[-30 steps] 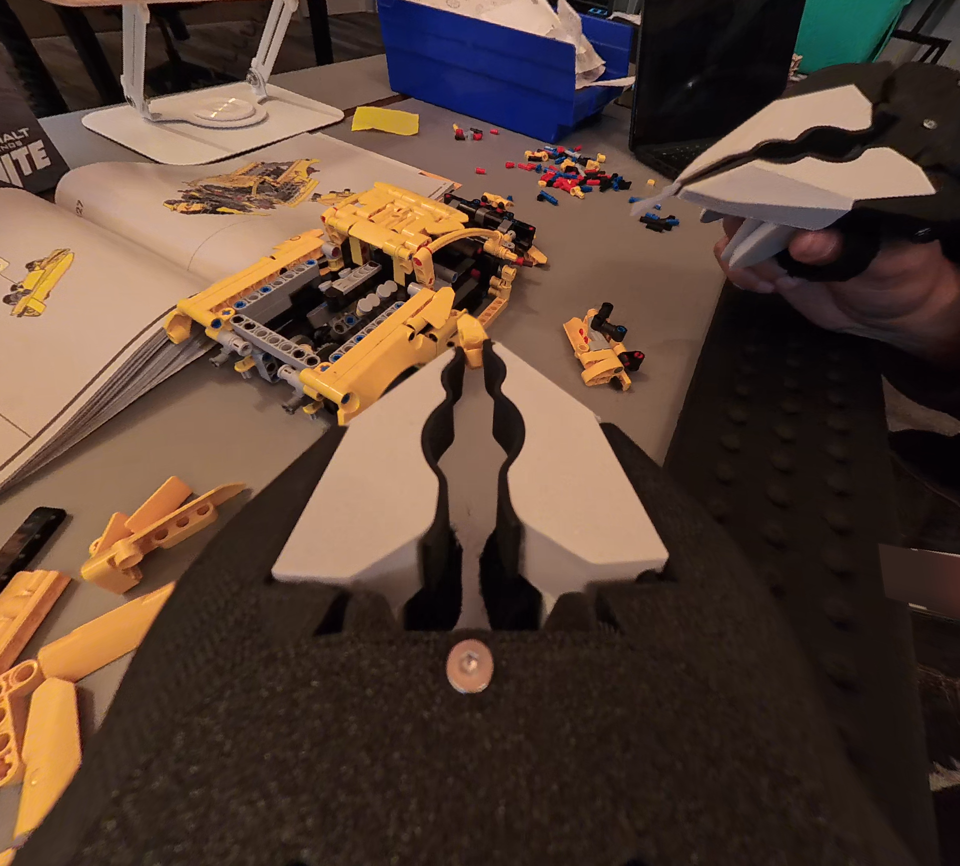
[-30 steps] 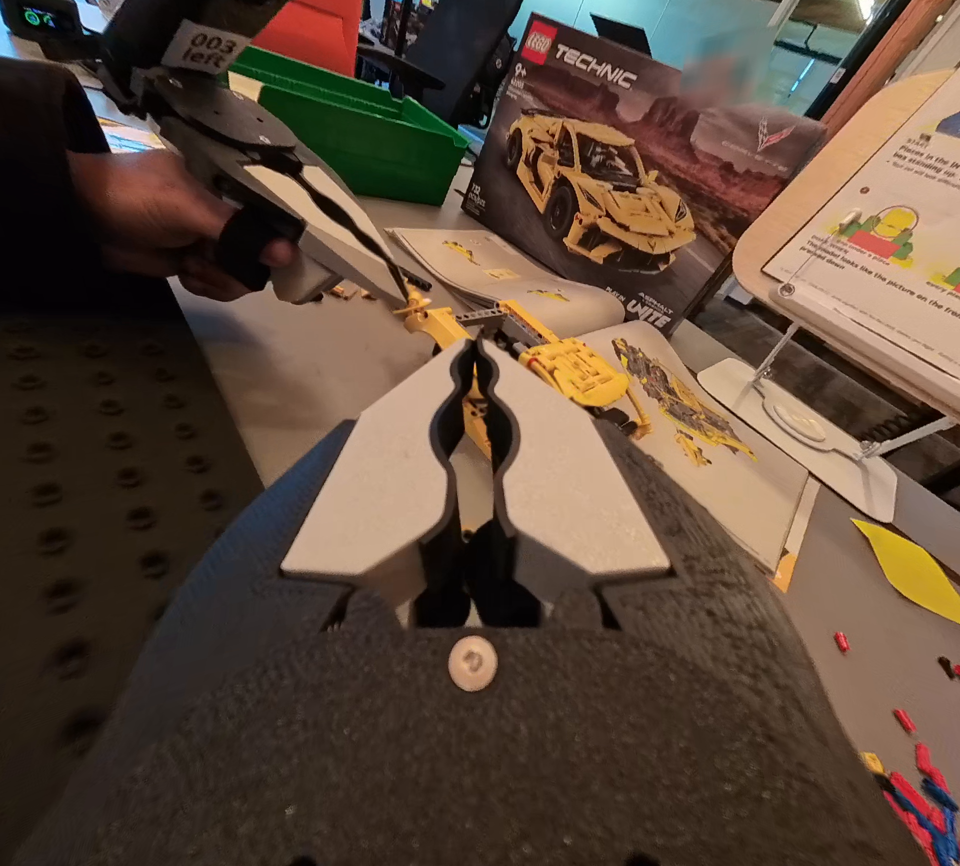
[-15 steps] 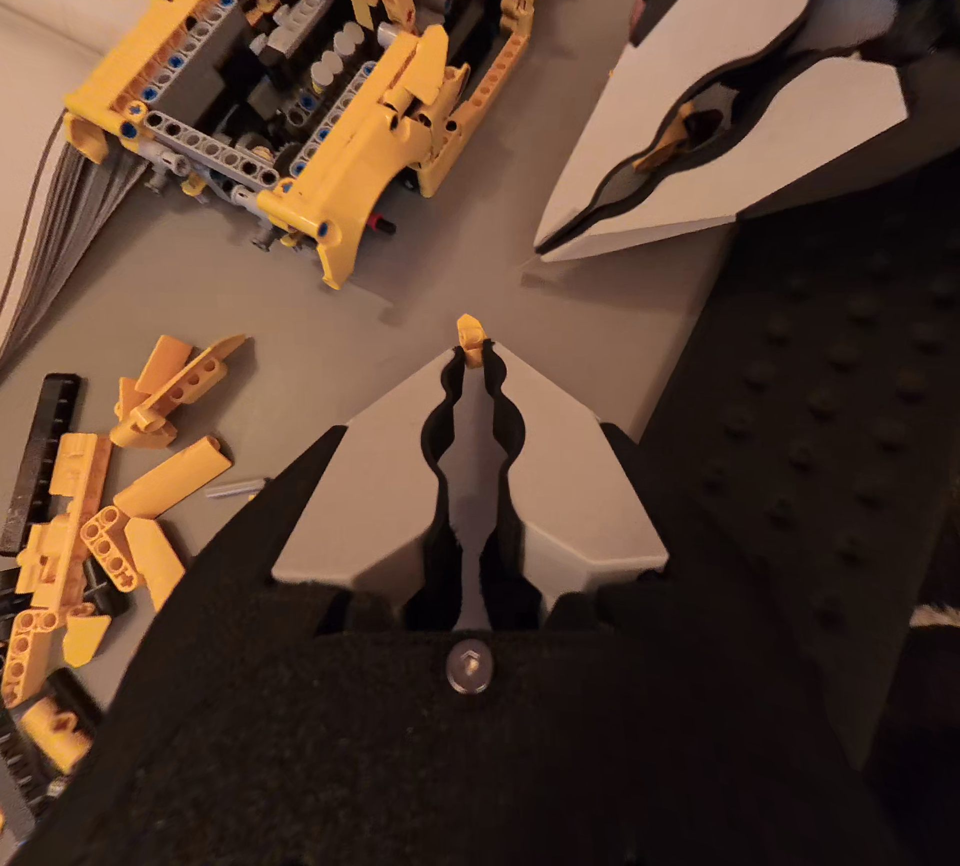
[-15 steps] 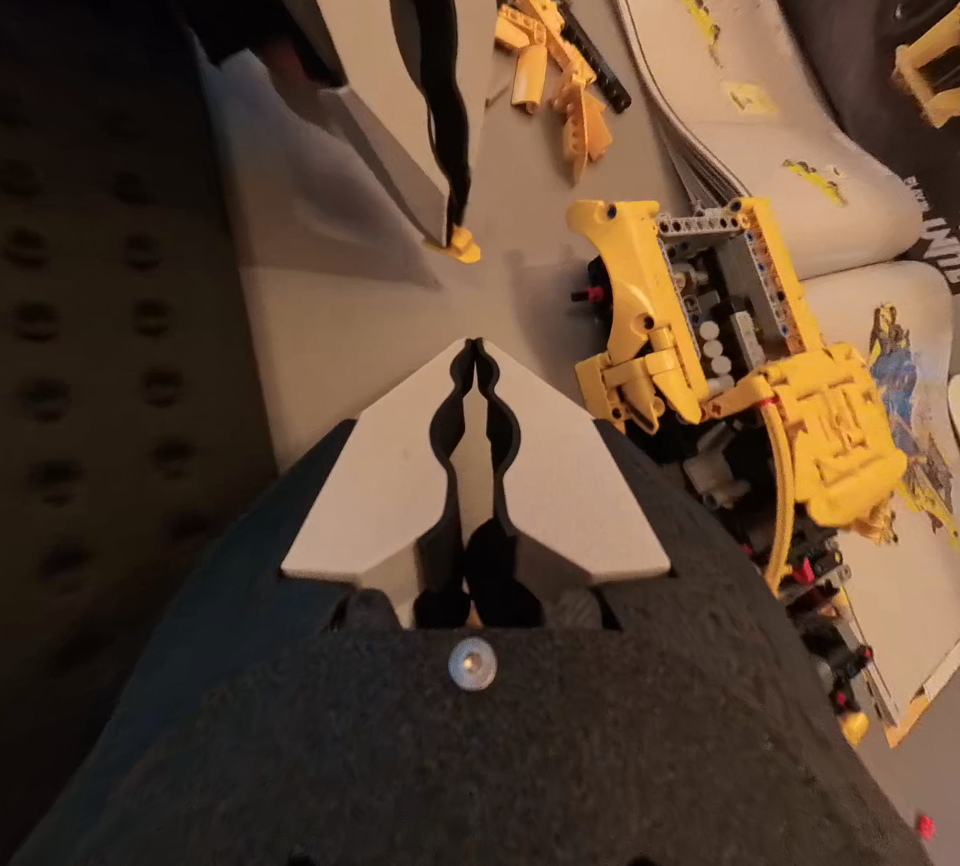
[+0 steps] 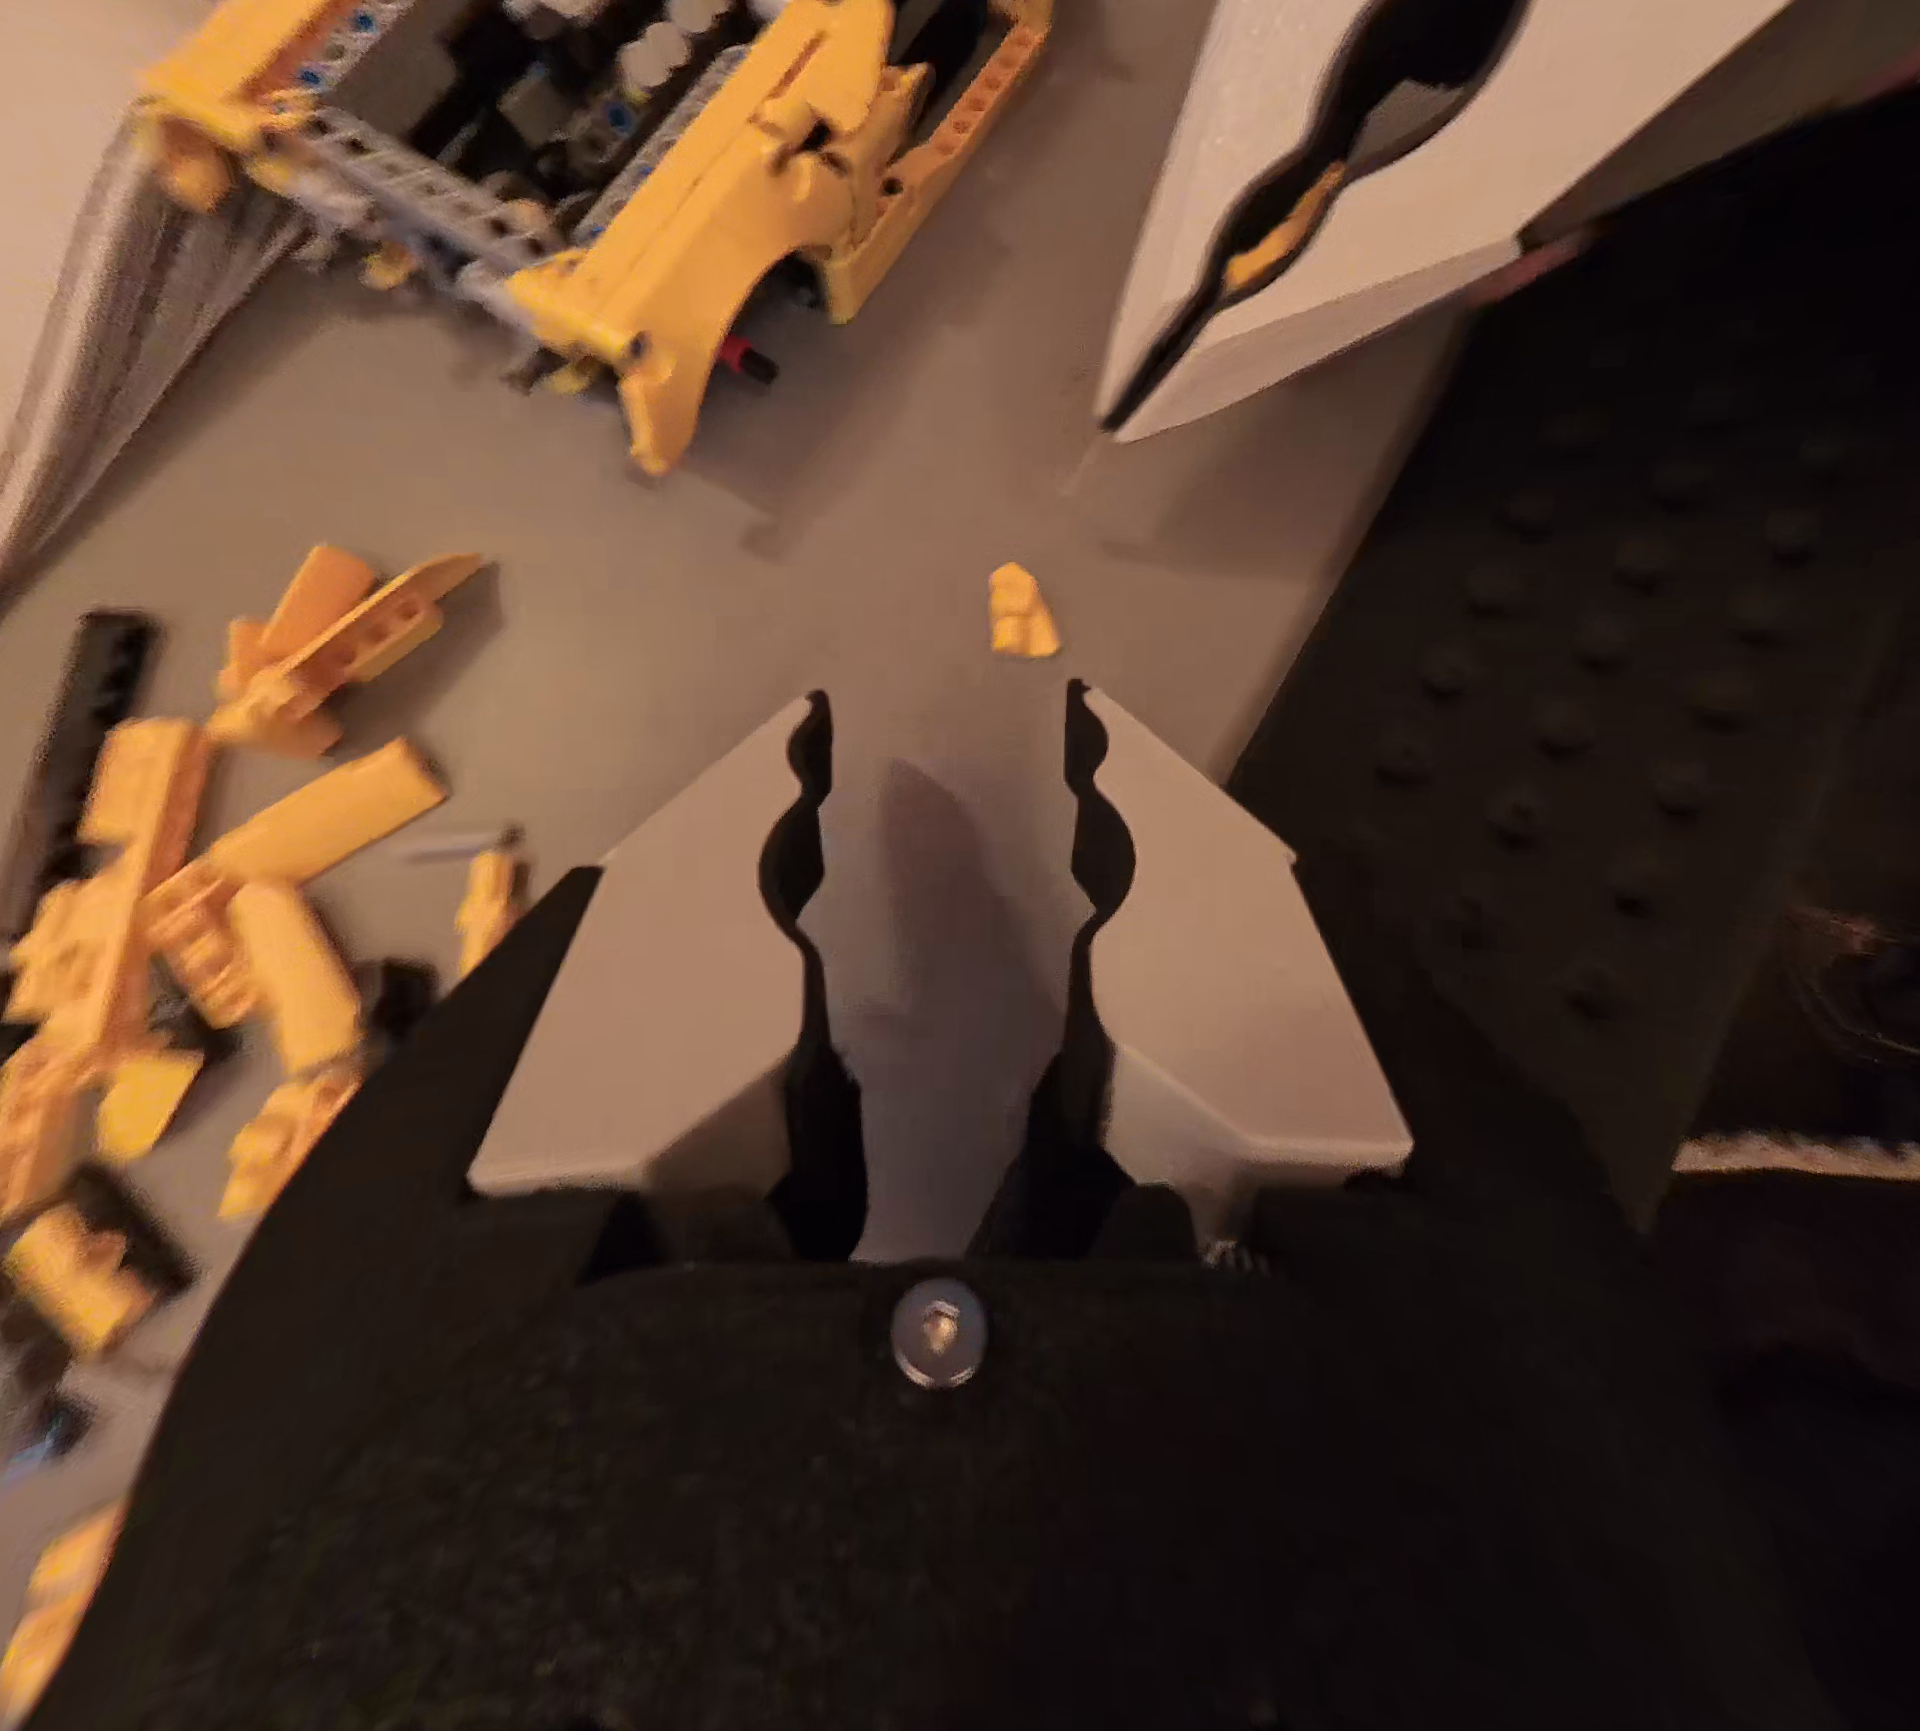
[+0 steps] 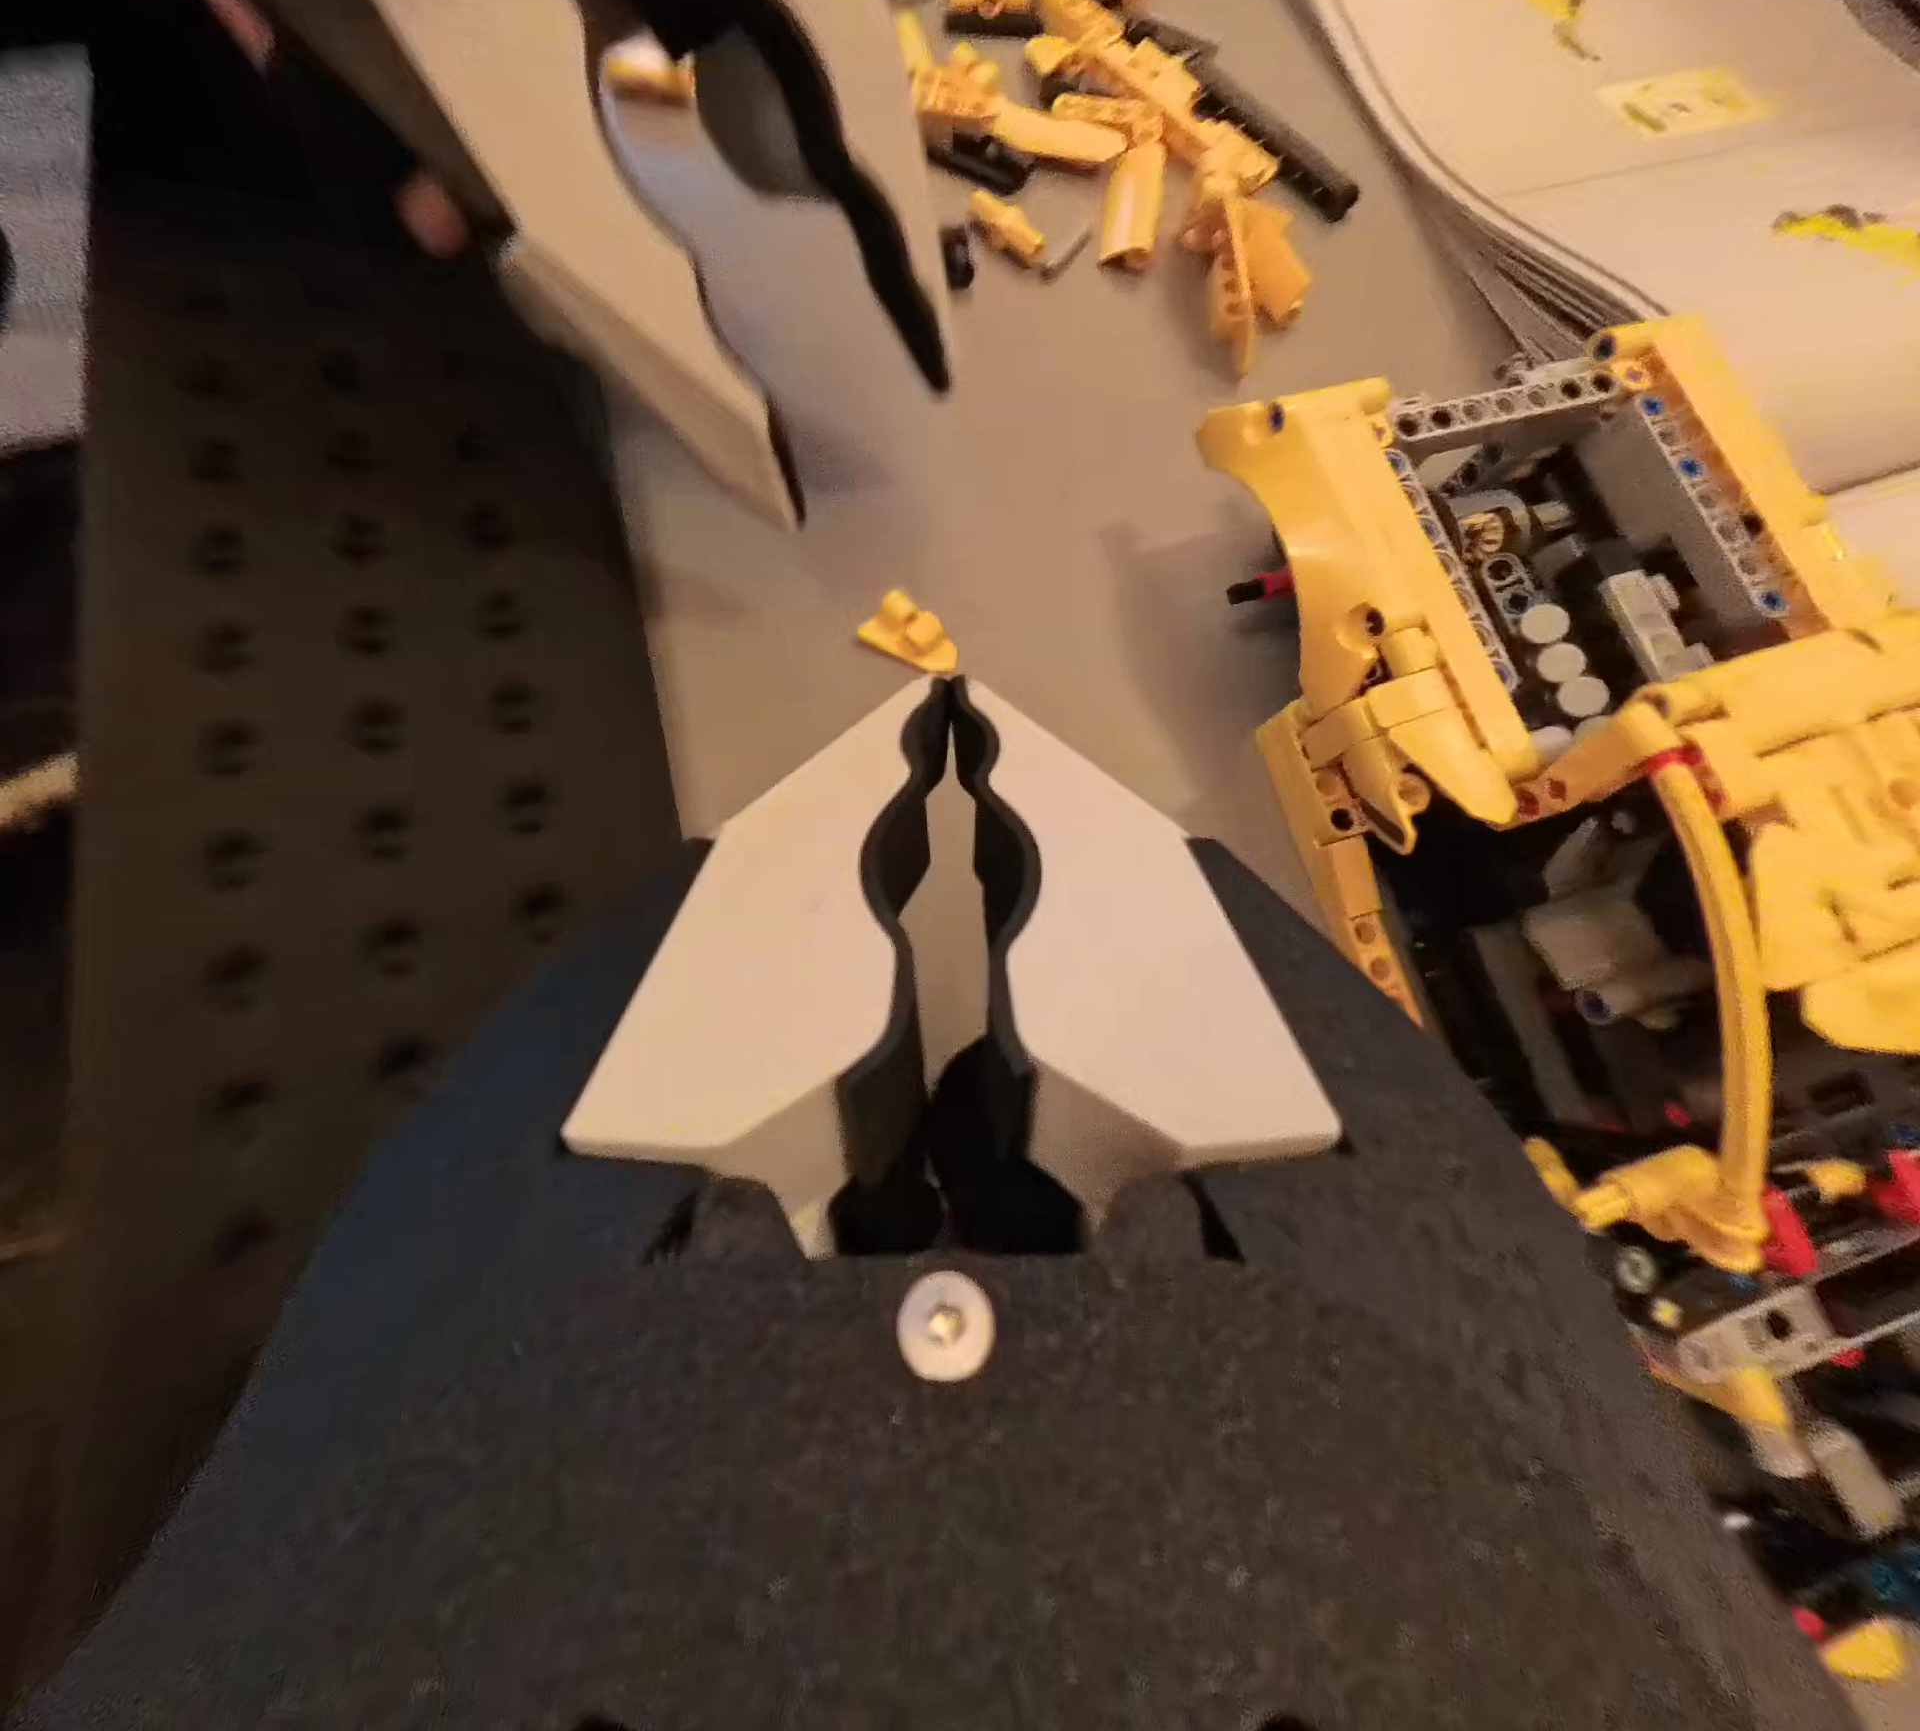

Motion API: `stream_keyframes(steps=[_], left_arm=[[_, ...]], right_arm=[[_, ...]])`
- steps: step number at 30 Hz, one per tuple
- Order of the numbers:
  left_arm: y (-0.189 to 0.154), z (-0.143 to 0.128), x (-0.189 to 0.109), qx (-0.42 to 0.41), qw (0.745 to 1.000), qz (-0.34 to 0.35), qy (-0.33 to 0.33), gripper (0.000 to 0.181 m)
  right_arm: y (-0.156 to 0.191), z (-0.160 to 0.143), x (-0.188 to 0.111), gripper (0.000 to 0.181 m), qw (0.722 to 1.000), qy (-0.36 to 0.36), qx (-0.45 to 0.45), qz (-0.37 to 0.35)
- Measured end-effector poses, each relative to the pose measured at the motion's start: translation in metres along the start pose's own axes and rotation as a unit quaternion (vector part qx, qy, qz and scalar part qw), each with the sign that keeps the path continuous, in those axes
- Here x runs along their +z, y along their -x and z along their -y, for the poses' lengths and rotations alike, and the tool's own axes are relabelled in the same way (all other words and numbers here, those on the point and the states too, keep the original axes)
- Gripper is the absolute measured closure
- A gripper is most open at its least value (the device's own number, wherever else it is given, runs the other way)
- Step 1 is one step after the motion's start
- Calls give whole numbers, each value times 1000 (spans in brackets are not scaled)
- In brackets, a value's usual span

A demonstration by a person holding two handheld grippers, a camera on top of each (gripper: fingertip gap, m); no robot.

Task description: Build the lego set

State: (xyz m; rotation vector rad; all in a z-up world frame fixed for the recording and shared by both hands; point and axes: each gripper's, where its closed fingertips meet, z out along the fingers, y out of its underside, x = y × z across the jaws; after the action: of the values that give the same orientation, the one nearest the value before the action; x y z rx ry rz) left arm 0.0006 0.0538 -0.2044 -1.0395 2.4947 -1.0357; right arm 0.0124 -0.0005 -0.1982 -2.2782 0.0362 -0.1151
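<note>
Grey table [image 5: 644,642], small yellow piece [image 5: 1021,611] lying loose — just ahead of the left hand-held gripper [image 5: 945,694], jaws wide, empty; right hand-held gripper [image 6: 948,684] pinched closed, equally near.

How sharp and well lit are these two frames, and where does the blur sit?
Left wrist view: warm, dim light; motion blur smears the loose yellow pieces and the car model, while the left gripper stays crisp. Right wrist view: the far gripper and the parts pile are blurred, the small yellow piece fairly sharp.
</note>
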Motion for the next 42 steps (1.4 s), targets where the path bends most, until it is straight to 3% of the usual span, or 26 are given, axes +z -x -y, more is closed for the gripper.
stream_keyframes(steps=[5, 9, 12, 16, 20, 23, 30, 33, 37, 42], left_arm=[[19, -28, -19, -4, 997, 79, 1, 137], [23, -27, -14, 31, 991, 128, -1, 137], [34, -32, -5, 42, 983, 171, 54, 136], [38, -31, -6, 17, 975, 212, 65, 138], [42, -40, -12, -86, 961, 256, 67, 142], [44, -42, -17, -153, 951, 264, 52, 141], [43, -55, -22, -289, 934, 204, 35, 132], [43, -67, -32, -306, 926, 217, 47, 147], [41, -75, -41, -309, 920, 236, 56, 156], [48, -69, -52, -311, 908, 280, -27, 155]], right_arm=[[10, -3, 10, 181, 995, 35, -87, 22], [12, -10, 12, 181, 988, 68, -140, 21], [17, -22, 16, 181, 988, 95, -108, 48], [16, -24, 18, 170, 992, 92, -76, 52], [23, -26, 14, 146, 993, 86, -23, 84], [26, -21, 6, 141, 994, 64, 4, 85], [20, -10, -37, 140, 996, -22, 89, 3], [22, -21, -61, 140, 988, -38, 142, -56], [28, -44, -78, 125, 974, -11, 188, -126], [32, -62, -85, 107, 960, 20, 206, -186]])
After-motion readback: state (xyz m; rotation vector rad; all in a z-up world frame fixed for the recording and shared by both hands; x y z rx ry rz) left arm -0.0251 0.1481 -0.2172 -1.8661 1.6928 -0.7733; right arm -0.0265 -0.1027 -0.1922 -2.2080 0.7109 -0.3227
